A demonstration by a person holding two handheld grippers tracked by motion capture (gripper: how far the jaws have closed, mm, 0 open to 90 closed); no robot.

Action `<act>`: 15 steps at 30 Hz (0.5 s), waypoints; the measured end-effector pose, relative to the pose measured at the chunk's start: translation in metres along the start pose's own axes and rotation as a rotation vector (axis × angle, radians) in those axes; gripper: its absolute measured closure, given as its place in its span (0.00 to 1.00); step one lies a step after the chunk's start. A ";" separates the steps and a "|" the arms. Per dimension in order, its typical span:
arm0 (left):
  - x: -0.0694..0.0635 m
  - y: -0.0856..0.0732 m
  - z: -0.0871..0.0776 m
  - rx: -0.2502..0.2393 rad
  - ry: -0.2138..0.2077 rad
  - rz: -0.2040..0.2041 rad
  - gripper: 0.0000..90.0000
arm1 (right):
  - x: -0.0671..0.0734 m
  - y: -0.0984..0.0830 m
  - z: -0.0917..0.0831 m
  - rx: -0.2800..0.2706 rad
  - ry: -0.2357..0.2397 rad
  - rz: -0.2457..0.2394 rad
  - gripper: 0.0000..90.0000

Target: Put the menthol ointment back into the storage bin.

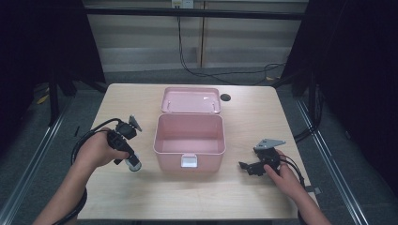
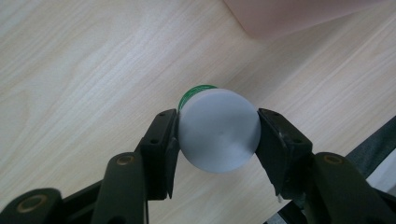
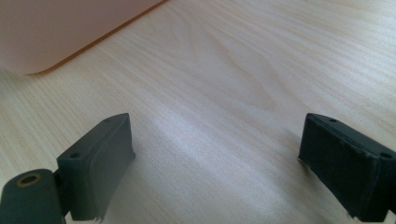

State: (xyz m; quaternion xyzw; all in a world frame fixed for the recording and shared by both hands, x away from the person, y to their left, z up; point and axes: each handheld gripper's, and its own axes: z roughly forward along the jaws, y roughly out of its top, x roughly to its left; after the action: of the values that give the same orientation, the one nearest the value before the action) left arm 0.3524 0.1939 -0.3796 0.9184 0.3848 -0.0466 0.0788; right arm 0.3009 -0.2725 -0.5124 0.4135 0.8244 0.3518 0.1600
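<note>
1. The desk (image 1: 141,187) is a pale wooden top. The person's forearms come in from its near edge, one on each side of the box.
2. The pink box (image 1: 188,140) stands in the middle of the desk with its lid (image 1: 191,100) thrown back flat behind it. Its inside looks bare, and a white latch (image 1: 188,161) hangs on the near wall. A corner of the box shows at the top of the left gripper view (image 2: 299,16).
3. The left tongs (image 1: 133,161) sit just to the left of the box, pointing down at the desk. In the left gripper view they (image 2: 217,135) pinch a small round container with a white cap (image 2: 219,130) and a green rim (image 2: 196,91) behind it, both pads pressed on its sides.
4. The right tongs (image 1: 244,165) rest low near the right front of the box. In the right gripper view they (image 3: 215,158) stand spread with nothing between them, just above bare wood.
5. Step in hand, as I judge it: the small container is gripped and is being carried from the desk, with the open box the likely place for it.
6. The next move calls for raising the container above the near left wall of the box, bringing it over the opening, lowering it inside, then spreading the left tongs.
7. The cap is smooth and round, so the grip should stay firm until the container is down.
</note>
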 end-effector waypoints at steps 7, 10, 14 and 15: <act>-0.003 0.007 -0.013 0.018 -0.009 0.014 0.55 | 0.000 0.000 0.000 0.000 0.000 0.000 0.10; -0.005 0.011 -0.018 0.019 -0.013 0.007 0.55 | 0.000 0.000 0.000 -0.001 0.000 0.002 0.10; -0.007 0.016 -0.026 0.024 -0.014 0.013 0.55 | 0.000 0.000 0.000 -0.001 0.000 0.002 0.10; -0.008 0.018 -0.027 0.026 -0.011 0.014 0.55 | 0.000 0.000 0.000 -0.003 -0.001 -0.001 0.10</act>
State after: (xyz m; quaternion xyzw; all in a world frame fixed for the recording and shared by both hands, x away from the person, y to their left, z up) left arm 0.3604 0.1813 -0.3496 0.9218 0.3772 -0.0562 0.0693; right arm 0.3011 -0.2725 -0.5125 0.4130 0.8241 0.3525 0.1612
